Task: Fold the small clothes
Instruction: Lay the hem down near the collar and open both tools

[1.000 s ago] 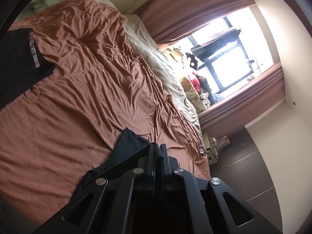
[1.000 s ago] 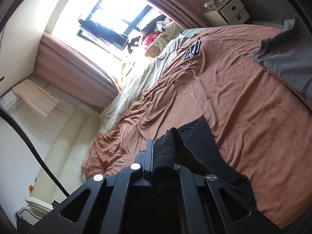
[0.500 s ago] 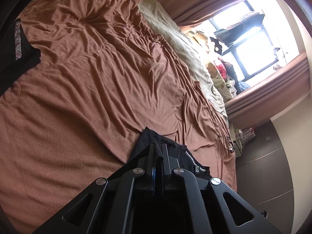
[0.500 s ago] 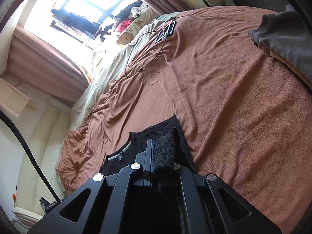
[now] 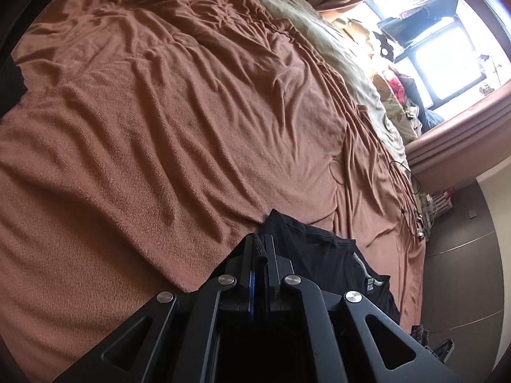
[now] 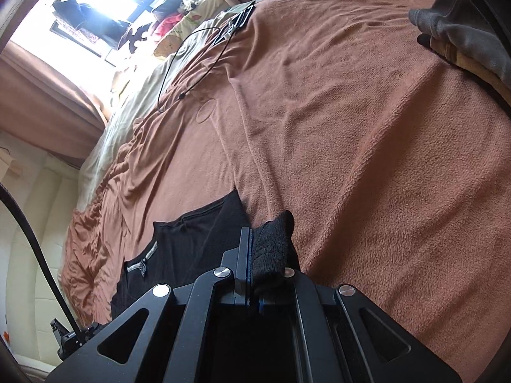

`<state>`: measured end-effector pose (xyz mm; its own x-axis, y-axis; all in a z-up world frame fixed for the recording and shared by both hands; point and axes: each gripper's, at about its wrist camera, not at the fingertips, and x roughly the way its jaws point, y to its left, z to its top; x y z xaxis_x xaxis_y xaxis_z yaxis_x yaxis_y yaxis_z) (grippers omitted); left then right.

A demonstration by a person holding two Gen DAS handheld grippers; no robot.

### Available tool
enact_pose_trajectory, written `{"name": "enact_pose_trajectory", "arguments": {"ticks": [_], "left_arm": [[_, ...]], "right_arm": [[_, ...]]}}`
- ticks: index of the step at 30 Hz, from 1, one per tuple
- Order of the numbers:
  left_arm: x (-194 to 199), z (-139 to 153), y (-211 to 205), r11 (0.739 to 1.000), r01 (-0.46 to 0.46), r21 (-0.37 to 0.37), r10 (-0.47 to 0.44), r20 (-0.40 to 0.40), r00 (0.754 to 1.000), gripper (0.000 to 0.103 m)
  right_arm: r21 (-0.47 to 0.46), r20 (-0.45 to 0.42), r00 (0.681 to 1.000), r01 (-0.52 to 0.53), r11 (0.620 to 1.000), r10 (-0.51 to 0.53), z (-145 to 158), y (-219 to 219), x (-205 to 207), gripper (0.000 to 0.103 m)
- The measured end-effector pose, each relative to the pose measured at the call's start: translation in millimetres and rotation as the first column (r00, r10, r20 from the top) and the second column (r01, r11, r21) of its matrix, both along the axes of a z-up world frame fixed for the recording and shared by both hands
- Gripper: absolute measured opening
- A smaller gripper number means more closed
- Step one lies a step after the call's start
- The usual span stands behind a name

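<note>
We hold a black garment (image 5: pixel 322 255) by two of its edges, low over a bed covered with a rust-brown fleece blanket (image 5: pixel 159 127). In the left wrist view, our left gripper (image 5: pixel 260 249) has its jaws pinched nearly together on a thin fold of the black fabric, a small tuft of which stands up between the fingertips. The rest of the garment spreads to the right of that gripper, lying on the blanket, with a grey-trimmed neckline and a small label (image 5: pixel 370 284) showing near its right side. In the right wrist view, our right gripper (image 6: pixel 262 239) is clamped on a thicker bunch of the same black garment (image 6: pixel 191 239), the cloth bulging up over its right finger; the garment's body stretches to the left of it across the blanket (image 6: pixel 351 143), with the grey trim of the neckline (image 6: pixel 143 261) on its near left part. Farther off, a pale sheet (image 5: pixel 335 41) lies along the far edge of the blanket, toward a bright window (image 5: pixel 440 44) with brown curtains. A thin black cable (image 6: pixel 179 73) trails over the far part of the bed. At the far right of the right wrist view sits a grey folded cloth (image 6: pixel 460 32), well apart from the garment we hold.
</note>
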<state>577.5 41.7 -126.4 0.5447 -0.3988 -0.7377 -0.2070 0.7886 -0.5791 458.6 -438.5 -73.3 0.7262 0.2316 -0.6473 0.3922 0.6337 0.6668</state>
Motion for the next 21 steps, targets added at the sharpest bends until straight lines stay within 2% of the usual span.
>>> {"name": "enact_pose_trajectory", "arguments": {"ticks": [3, 5, 6, 8, 9, 10, 11, 12, 14, 18, 21], "left_arm": [[10.0, -13.5, -4.0, 0.999, 0.018, 0.045, -0.016, -0.036, 0.999, 0.004], [16.7, -21.4, -6.4, 0.997, 0.034, 0.073, -0.028, -0.072, 0.997, 0.005], [19.5, -22.9, -7.2, 0.995, 0.041, 0.087, -0.033, -0.087, 0.996, 0.005], [21.6, -20.0, -7.9, 0.991, 0.055, 0.119, -0.043, -0.097, 0.994, 0.006], [21.2, -16.4, -6.9, 0.99, 0.06, 0.125, -0.048, -0.093, 0.995, 0.011], [20.2, -11.8, -5.2, 0.99, 0.064, 0.128, -0.053, -0.086, 0.995, 0.016], [19.2, -6.6, -3.7, 0.989, 0.069, 0.134, -0.058, -0.081, 0.995, 0.03], [17.9, -1.6, -2.9, 0.986, 0.074, 0.147, -0.063, -0.075, 0.995, 0.043], [14.2, 9.9, -2.3, 0.979, 0.092, 0.183, -0.082, -0.059, 0.995, 0.051], [6.7, 25.1, -6.4, 0.953, 0.164, 0.255, -0.154, -0.06, 0.986, 0.064], [0.3, 28.5, -13.6, 0.925, 0.231, 0.303, -0.219, -0.073, 0.973, 0.064]], "right_arm": [[0.051, -0.015, 1.0, -0.011, 0.999, 0.012, 2.7, -5.6, 2.2, 0.0], [0.051, -0.012, 0.999, -0.041, 0.998, 0.042, 12.6, -6.6, 0.6, 0.0], [0.039, -0.011, 0.998, -0.056, 0.998, 0.057, 17.7, -7.7, -1.3, 0.002], [-0.005, -0.015, 0.997, -0.082, 0.997, 0.082, 29.4, -9.5, -6.7, 0.012], [-0.035, -0.012, 0.996, -0.091, 0.995, 0.091, 37.7, -10.0, -10.6, 0.031], [-0.063, -0.003, 0.995, -0.1, 0.993, 0.1, 46.2, -10.2, -15.1, 0.059], [-0.084, 0.005, 0.995, -0.104, 0.991, 0.104, 52.3, -11.2, -19.3, 0.07], [-0.113, 0.016, 0.994, -0.107, 0.988, 0.109, 59.2, -11.3, -25.0, 0.076], [-0.158, 0.01, 0.99, -0.136, 0.978, 0.14, 68.0, -10.5, -34.4, 0.076], [-0.249, -0.074, 0.973, -0.229, 0.941, 0.217, 68.4, 2.6, -39.8, 0.076], [-0.309, -0.119, 0.957, -0.291, 0.906, 0.266, 69.8, 9.0, -42.5, 0.076]]}}
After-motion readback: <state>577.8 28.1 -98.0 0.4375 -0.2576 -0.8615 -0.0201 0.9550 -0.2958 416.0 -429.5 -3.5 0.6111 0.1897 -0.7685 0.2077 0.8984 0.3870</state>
